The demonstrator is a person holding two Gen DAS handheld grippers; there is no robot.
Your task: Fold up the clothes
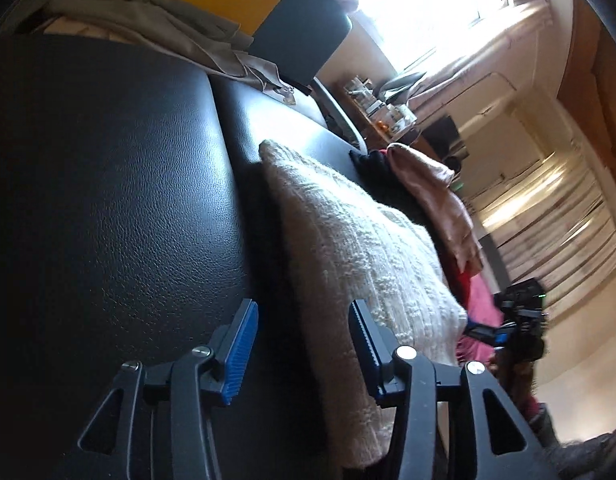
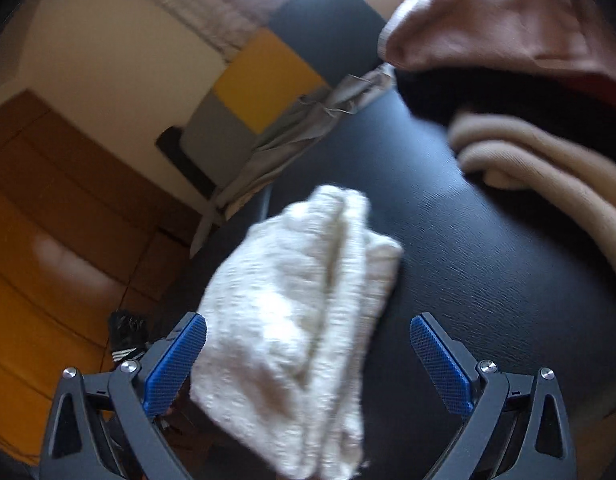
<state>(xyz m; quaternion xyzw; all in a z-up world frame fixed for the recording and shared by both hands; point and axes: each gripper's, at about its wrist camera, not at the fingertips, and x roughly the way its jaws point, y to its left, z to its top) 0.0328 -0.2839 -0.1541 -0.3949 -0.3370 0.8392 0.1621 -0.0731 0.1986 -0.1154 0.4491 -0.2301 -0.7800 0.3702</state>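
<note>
You face a black leather surface (image 1: 107, 184) under a bright, overexposed window (image 1: 428, 4), with cream walls (image 2: 107, 40), wooden panelling (image 2: 47, 200) and a yellow-and-grey cushion (image 2: 263, 76) behind.

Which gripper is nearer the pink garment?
Right. The right gripper faces the pink garment just past the cream knit; the left gripper sits further back.

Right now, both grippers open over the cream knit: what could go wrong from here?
1. The cream knit garment lies bunched and uneven between the right gripper fingers; a pinch may catch only one layer and undo the fold.
2. It sits near the black leather surface edge on the floor side, so a drag could slide it off.
3. The left gripper straddles the knit's edge; closing could miss it, and the pile of clothes behind risks snagging.
</note>
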